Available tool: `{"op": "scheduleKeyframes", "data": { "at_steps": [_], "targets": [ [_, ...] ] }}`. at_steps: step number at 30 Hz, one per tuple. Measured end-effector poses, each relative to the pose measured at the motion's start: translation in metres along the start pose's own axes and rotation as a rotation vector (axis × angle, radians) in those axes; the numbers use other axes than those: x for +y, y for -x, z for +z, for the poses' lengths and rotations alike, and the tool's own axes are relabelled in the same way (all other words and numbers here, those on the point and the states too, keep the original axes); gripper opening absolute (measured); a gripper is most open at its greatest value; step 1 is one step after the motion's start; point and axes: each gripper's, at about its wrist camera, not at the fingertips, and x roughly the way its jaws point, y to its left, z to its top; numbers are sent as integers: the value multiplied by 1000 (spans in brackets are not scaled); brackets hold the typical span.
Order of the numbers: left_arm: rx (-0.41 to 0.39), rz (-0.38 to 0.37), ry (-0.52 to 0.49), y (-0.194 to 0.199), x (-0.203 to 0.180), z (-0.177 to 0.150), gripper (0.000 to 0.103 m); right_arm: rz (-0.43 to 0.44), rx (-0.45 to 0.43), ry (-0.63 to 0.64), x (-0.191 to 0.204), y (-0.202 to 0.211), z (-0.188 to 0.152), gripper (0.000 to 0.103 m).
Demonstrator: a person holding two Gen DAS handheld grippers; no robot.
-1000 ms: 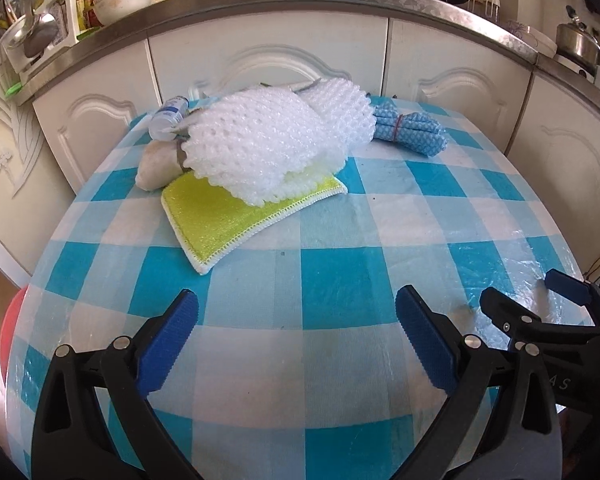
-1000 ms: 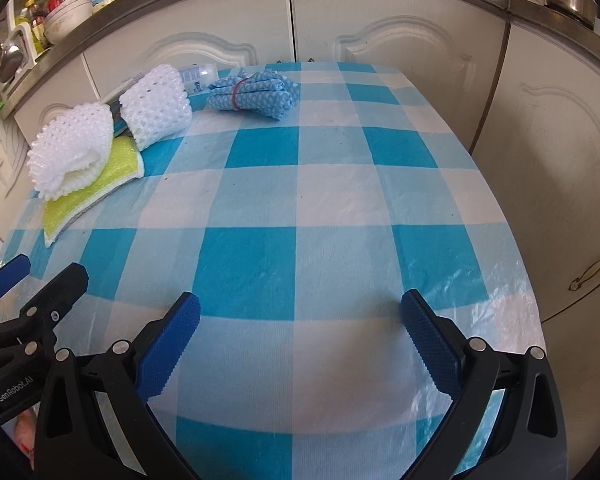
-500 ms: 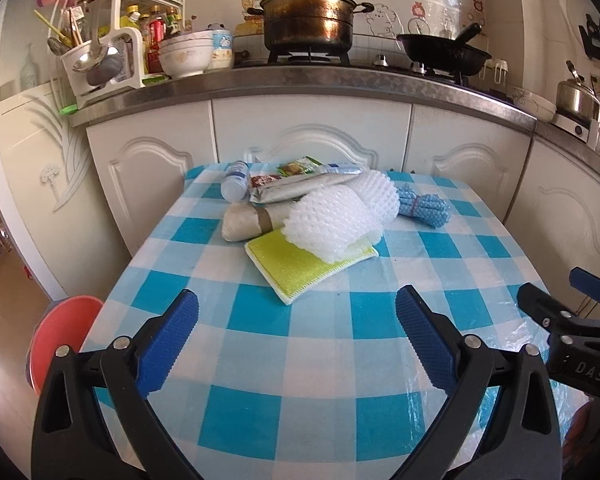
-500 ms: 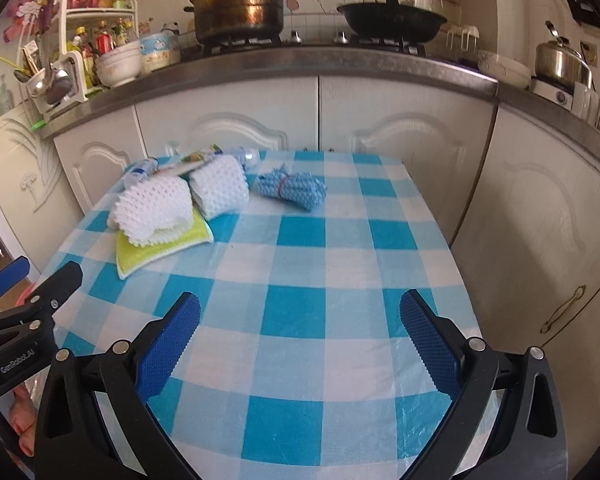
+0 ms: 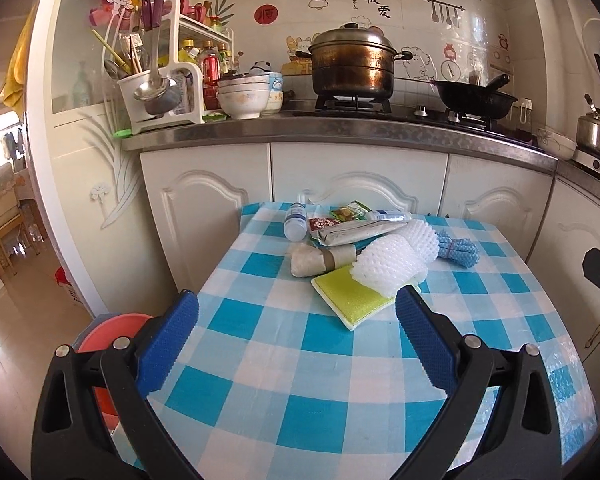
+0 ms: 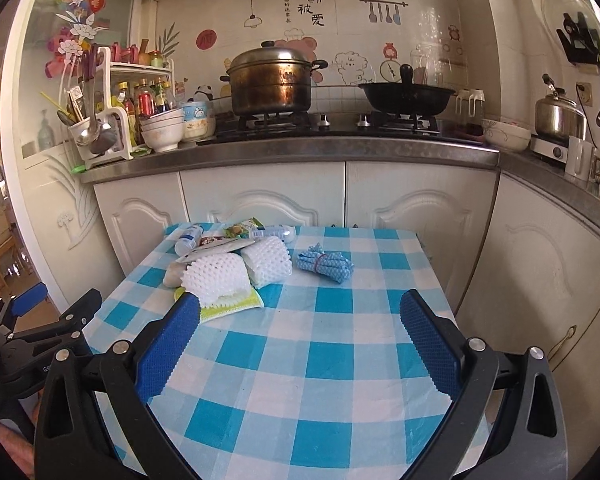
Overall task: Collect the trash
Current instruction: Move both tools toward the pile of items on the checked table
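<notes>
Both grippers hang above the near end of the bench [image 5: 300, 360], which wears a blue and white checked cloth. The left gripper [image 5: 296, 344] has its blue-padded fingers spread wide with nothing between them, and the right gripper [image 6: 300, 344] is spread just as wide and equally empty. In the right wrist view the left one shows again as a black clamp with a blue tip at the lower left edge.

All the trash sits in a heap at the far left part of the bench, well apart from either gripper. Two white foam nets [image 5: 388, 264] lie side by side, the nearer one resting on a yellow-green sponge cloth [image 5: 352, 298]. Just left of them is a pale rolled bundle [image 5: 320, 258] with a brown band round it. Behind that lie a long silver wrapper [image 5: 360, 234], a small plastic bottle [image 5: 294, 222] on its side, a red packet [image 5: 323, 223] and a green packet [image 5: 350, 212]. To the right of the nets is a blue folded cloth [image 6: 324, 266] tied with a band.

Beyond the bench stand white cupboards [image 6: 412, 216] and a counter with a big steamer pot [image 6: 272, 82] and a black wok [image 6: 406, 96]. A red basin [image 5: 108, 332] sits on the floor beside the bench's left side.
</notes>
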Motion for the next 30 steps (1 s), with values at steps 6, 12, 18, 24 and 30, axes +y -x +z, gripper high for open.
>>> {"op": "scheduleKeyframes", "data": {
  "at_steps": [6, 12, 18, 24, 30],
  "targets": [
    [-22, 13, 20, 11, 12, 4, 99, -19, -63, 33, 12, 19, 4, 99],
    [-42, 19, 37, 23, 22, 7, 99, -7, -101, 22, 16, 32, 8, 99],
    [-63, 23, 44, 34, 28, 10, 99, -12, -137, 55, 22, 45, 10, 99],
    [-82, 26, 48, 43, 31, 13, 99, -3, -155, 57, 24, 54, 11, 99],
    [-83, 31, 52, 46, 33, 14, 99, 10, -160, 51, 26, 61, 11, 99]
  ]
}}
